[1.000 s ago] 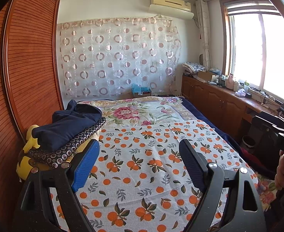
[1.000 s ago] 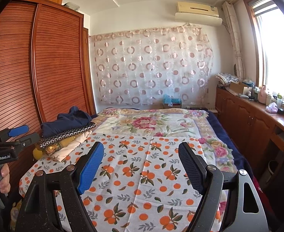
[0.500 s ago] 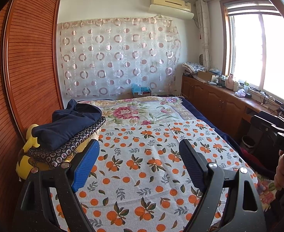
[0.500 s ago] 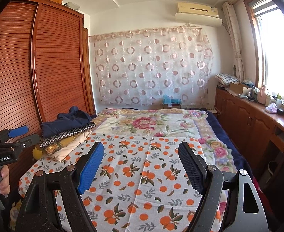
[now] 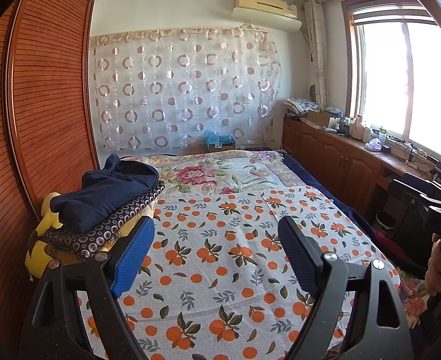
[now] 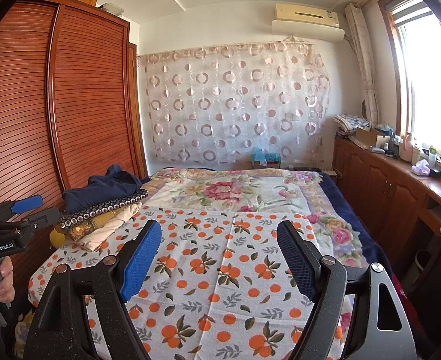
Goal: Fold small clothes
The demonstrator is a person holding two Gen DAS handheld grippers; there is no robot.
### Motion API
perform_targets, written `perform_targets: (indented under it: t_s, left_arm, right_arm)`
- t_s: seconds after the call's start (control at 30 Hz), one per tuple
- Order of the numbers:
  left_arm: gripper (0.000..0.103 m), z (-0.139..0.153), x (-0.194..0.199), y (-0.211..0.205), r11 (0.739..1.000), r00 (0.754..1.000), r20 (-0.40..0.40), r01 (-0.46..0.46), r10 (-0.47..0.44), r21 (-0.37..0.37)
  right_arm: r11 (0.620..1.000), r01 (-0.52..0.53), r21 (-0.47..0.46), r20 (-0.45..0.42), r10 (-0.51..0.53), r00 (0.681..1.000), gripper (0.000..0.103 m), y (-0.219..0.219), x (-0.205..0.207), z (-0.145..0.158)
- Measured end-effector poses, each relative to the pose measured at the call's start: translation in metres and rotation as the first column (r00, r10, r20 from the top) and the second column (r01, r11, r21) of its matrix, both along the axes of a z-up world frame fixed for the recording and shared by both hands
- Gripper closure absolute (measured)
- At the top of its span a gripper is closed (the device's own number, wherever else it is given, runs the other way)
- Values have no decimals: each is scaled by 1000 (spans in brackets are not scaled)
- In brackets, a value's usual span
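A stack of clothes lies at the bed's left edge: a dark blue garment (image 5: 109, 192) (image 6: 112, 184) on top, a dark patterned cloth (image 5: 106, 228) (image 6: 106, 207) under it, then yellow (image 5: 41, 247) and cream (image 6: 106, 231) pieces. My left gripper (image 5: 215, 241) hovers open over the orange-print sheet (image 5: 226, 258), the stack just left of its blue finger. My right gripper (image 6: 218, 244) is open above the same sheet (image 6: 220, 270), with nothing between its fingers. Each view shows the other gripper held by a hand at its edge.
A louvred wooden wardrobe (image 6: 79, 105) runs along the bed's left side. Wooden cabinets (image 6: 394, 192) with clutter on top line the right wall under the window. A floral blanket (image 5: 220, 174) covers the far half of the bed, before a circle-patterned curtain (image 5: 184, 87).
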State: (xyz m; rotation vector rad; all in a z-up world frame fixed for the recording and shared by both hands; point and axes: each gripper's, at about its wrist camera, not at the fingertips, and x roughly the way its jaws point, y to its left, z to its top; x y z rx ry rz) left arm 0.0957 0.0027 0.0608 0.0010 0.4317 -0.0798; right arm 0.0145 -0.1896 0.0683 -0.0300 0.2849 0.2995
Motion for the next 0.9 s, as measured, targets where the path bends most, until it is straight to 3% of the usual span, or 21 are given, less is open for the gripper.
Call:
perform_targets:
  t_s: [0.9]
  left_arm:
    - [18, 1, -3, -3, 1000, 1000, 8, -1, 1, -1]
  right_arm:
    - [1000, 8, -7, 15, -8, 1000, 22, -5, -4, -4]
